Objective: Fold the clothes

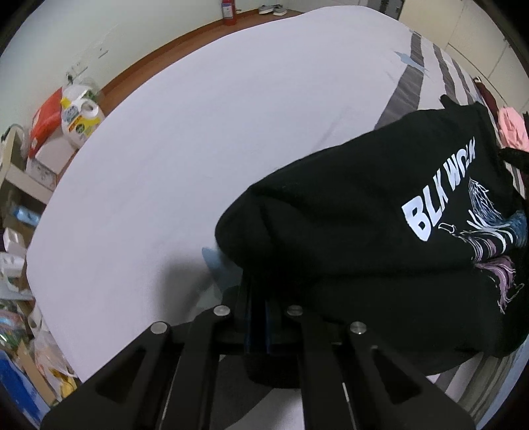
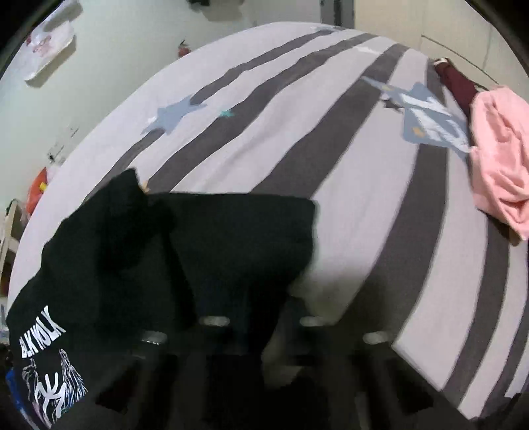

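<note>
The black T-shirt (image 1: 380,238) was held up above the bed, bunched over both tools, its white "BLK WOLK" lettering and printed figure turned toward the left wrist camera. The left gripper (image 1: 261,291) was seen with its fingers drawn together, and cloth was draped over their tips, so it was judged to be clamped on an edge of the shirt. The right gripper (image 2: 251,317) was buried under dark fabric and blurred; whether its fingers were apart or pressed together could not be told.

The step in hand was judged to be spreading the shirt out before any fold was made. It would be done well if the two held points were drawn apart until the cloth hung taut and square, and if the shirt were lowered print-down so the hem touched first. A loose sleeve seemed to dangle toward the middle and would need to be shaken free, lest it be trapped beneath.

The bed (image 1: 172,149) was covered by a pale lilac sheet, smooth and plain on one side, with grey stripes and blue star shapes on the other. A pink garment (image 2: 499,158) lay well apart near the far edge. A detergent jug (image 1: 81,119) stood beside the bed, and a red fire extinguisher (image 1: 228,11) stood by the wall.
</note>
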Demonstrator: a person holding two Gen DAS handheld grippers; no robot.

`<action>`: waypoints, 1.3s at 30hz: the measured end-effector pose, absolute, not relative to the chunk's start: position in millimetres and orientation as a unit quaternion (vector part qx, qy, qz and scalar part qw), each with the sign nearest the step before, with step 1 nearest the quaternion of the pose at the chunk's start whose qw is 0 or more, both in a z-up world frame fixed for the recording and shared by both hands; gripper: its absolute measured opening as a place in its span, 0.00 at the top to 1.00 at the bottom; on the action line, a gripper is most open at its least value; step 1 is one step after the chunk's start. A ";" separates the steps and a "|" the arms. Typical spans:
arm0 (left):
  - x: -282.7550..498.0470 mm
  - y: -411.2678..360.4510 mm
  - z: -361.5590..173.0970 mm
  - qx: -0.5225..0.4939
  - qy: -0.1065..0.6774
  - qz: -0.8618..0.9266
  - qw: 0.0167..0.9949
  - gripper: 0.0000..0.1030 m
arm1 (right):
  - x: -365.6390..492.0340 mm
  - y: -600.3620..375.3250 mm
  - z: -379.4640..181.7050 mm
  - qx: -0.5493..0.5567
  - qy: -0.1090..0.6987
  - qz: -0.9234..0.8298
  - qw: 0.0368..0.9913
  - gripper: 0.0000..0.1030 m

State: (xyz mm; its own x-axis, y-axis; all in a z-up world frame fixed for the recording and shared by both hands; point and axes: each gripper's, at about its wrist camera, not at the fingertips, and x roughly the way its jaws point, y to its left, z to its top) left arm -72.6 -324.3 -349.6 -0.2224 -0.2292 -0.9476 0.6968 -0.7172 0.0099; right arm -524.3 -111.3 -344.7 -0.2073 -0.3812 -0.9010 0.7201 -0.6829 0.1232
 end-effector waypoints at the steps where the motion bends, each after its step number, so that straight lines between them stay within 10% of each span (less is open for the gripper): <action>1: -75.9 -324.5 -347.3 0.539 0.210 -0.755 0.309 0.98 | -524.3 -104.6 -340.3 0.506 0.166 -0.765 0.362 0.93; 24: -433.4 -193.1 -191.1 0.390 0.037 -0.920 0.035 0.98 | -495.7 357.1 -177.4 0.371 -0.001 -0.928 -0.042 0.94; 39: -380.9 -157.3 -322.0 0.604 -0.052 -0.793 -0.052 0.92 | -378.6 397.1 -326.9 0.573 -0.004 -0.818 -0.046 0.83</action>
